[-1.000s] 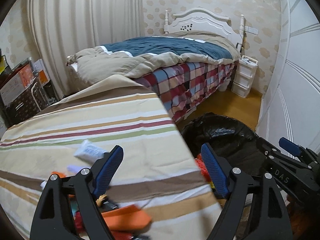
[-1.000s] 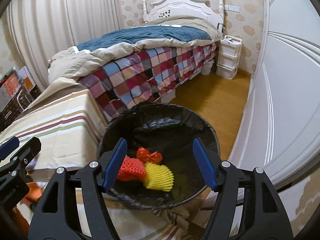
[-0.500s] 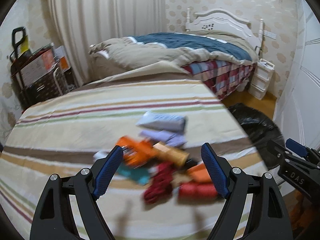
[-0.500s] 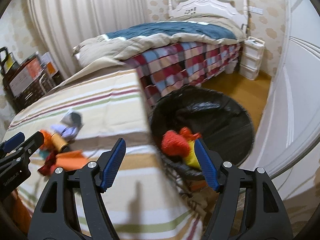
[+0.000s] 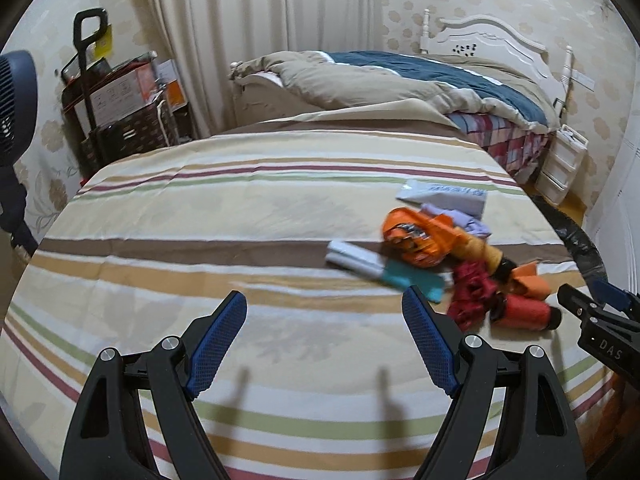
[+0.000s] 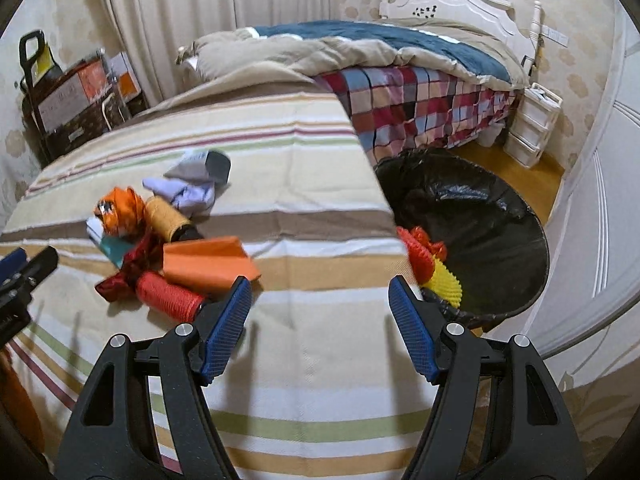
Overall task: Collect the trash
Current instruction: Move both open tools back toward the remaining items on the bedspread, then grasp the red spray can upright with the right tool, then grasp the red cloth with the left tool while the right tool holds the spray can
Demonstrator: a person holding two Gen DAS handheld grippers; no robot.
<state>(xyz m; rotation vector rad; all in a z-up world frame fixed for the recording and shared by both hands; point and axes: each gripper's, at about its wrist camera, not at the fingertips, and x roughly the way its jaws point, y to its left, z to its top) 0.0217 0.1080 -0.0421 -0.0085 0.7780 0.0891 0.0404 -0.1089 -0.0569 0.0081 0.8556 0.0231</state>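
Trash lies in a loose heap on the striped bedspread (image 6: 304, 184), and we are between pickups: both our grippers hang above the cloth with nothing in them. Our left gripper (image 5: 324, 340) has its jaws spread wide over bare fabric, the heap off to its right; our right gripper (image 6: 320, 328) is likewise spread wide, its left finger just beside the red spool (image 6: 168, 296). Around that spool we see a folded orange sheet (image 6: 208, 264), a crumpled dark red wrapper (image 6: 128, 268), a yellow spool (image 6: 164, 216), an orange packet (image 6: 120, 208), a lilac scrap (image 6: 184, 196) and a grey pouch (image 6: 204, 164). The black-lined bin (image 6: 500, 216) stands on the floor against the bed's edge, already holding red and yellow foam netting (image 6: 432, 268). Next, we judge, one gripper must drop onto a single piece, most likely the red spool or the orange sheet nearest us, and close squarely enough that the piece does not roll or slip, before carrying it right to the bin.
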